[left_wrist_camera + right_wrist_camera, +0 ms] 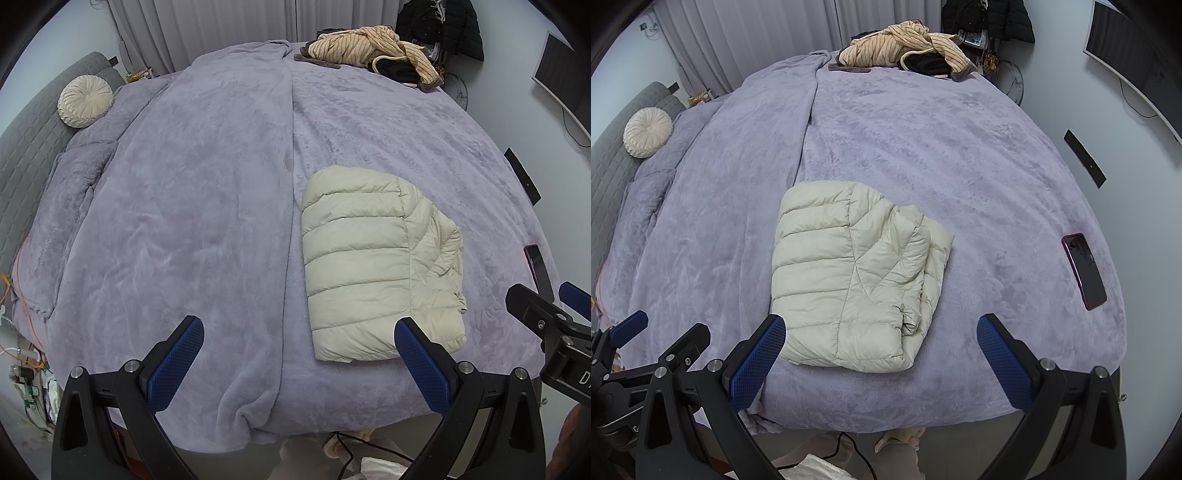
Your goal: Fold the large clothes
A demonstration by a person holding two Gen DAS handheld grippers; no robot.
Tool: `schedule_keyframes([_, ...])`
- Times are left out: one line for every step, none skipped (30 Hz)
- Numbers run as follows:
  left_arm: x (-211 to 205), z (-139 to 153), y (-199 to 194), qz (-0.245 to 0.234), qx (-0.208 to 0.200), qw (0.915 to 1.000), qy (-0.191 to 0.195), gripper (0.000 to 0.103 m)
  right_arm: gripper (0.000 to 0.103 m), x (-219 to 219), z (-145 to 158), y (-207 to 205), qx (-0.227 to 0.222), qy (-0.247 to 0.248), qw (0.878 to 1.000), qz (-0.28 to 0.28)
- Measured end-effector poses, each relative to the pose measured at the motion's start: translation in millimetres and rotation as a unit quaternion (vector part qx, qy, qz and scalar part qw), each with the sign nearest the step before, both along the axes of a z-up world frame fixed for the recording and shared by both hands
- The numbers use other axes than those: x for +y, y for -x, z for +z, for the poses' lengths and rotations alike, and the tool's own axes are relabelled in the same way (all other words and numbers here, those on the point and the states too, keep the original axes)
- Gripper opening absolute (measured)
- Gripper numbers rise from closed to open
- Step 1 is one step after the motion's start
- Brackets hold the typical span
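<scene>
A cream quilted puffer jacket (376,258) (857,277) lies folded into a compact rectangle on the lavender bed cover (184,206) (960,166), near the front edge. My left gripper (299,330) stands open above the front edge, its right finger over the jacket's near corner, nothing between the pads. My right gripper (881,330) is open too, hovering just in front of the jacket's near edge, its left finger (761,354) over the near left corner. Each gripper shows at the edge of the other's view: the right gripper (550,302), the left gripper (657,332).
A striped beige garment pile (373,48) (905,46) sits at the far edge. A phone (1084,269) lies at the bed's right side. A round cream cushion (85,101) (648,131) rests by the grey headboard (26,147). Cables run on the floor below.
</scene>
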State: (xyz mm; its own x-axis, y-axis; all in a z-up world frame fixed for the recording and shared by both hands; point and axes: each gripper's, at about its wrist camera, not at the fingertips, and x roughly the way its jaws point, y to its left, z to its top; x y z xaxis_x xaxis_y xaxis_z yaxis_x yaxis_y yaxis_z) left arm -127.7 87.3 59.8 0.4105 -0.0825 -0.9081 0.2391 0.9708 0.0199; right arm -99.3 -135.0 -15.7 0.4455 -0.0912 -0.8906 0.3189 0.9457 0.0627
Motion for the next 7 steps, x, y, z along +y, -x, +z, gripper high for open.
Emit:
schedule_keyframes([-0.1,-0.3,0.0,0.000,0.000,1.0000,0.001,0.103,0.103,-0.3,0.2,-0.7,0.000,0.000,1.000,0.000])
schedule_keyframes([-0.5,-0.5,0.2,-0.001,0.000,1.0000,0.002,0.103,0.103,-0.3,0.3,-0.5,0.000,0.000,1.000,0.000])
schedule_keyframes([-1.7,-1.2,1.4,-0.001,0.000,1.0000,0.002,0.103,0.103,0.2,-0.1,-0.3,0.000,0.001,1.000,0.000])
schedule_keyframes([-2.9,-1.3,1.9,-0.002,-0.001,1.0000,0.001,0.103,0.103,0.2,0.0,0.0,0.000,0.000,1.000,0.000])
schedule_keyframes([-3.3,-1.5,1.7,-0.004,0.000,1.0000,0.001,0.103,0.103,0.7,-0.2,0.0,0.000,0.000,1.000,-0.001])
schedule_keyframes([-5.3,-1.8,2.3,-0.005,0.001,1.0000,0.001,0.103,0.103,0.4,-0.1,0.0,0.000,0.000,1.000,-0.001])
schedule_keyframes([-5.9,-2.2,2.3,-0.005,0.001,1.0000,0.001,0.103,0.103,0.3,-0.3,-0.4,0.000,0.001,1.000,-0.001])
